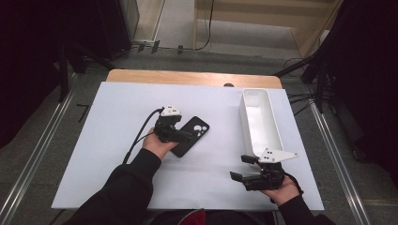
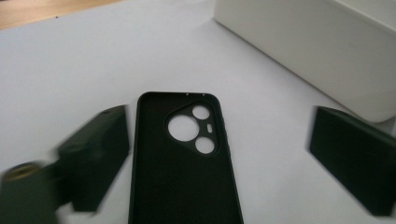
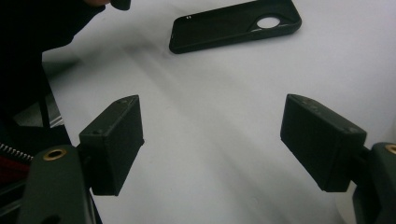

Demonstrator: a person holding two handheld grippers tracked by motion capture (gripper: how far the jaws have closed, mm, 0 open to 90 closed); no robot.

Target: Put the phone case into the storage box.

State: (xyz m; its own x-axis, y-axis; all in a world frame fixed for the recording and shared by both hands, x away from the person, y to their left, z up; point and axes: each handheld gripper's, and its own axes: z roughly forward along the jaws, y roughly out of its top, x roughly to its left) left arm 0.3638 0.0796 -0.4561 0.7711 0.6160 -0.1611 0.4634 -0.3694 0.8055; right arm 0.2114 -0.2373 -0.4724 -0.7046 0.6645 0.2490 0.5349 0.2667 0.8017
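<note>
While a white sheet covers most of it, the counter [image 1: 141,197] is seen with a strip of bare wood left along its far edge. On the right side of the sheet a long white bin [image 1: 261,123] is set lengthwise, its open top turned up; its inside is seen as bare white walls and floor, with nothing lying in it. The near wall of the same bin [image 2: 303,46] is seen in the left gripper view, close beyond the right jaw.

Near the middle of the sheet a black phone case [image 1: 191,135] is laid flat with its hollow inner side up, the camera cut-outs toward the far end. It is well apart from the bin and outside it.

The left hand-held gripper [image 1: 185,137] is held low over the near end of the case. In the left gripper view the case [image 2: 184,172] is seen between the two jaws, which are spread wide; a gap of white sheet is left on each side, so the case is not gripped.

The right hand-held gripper [image 1: 240,168] is held at the near right part of the sheet, just in front of the bin's near end, pointing left. Its jaws are parted and nothing is held between them; the case [image 3: 233,24] is seen farther off.
</note>
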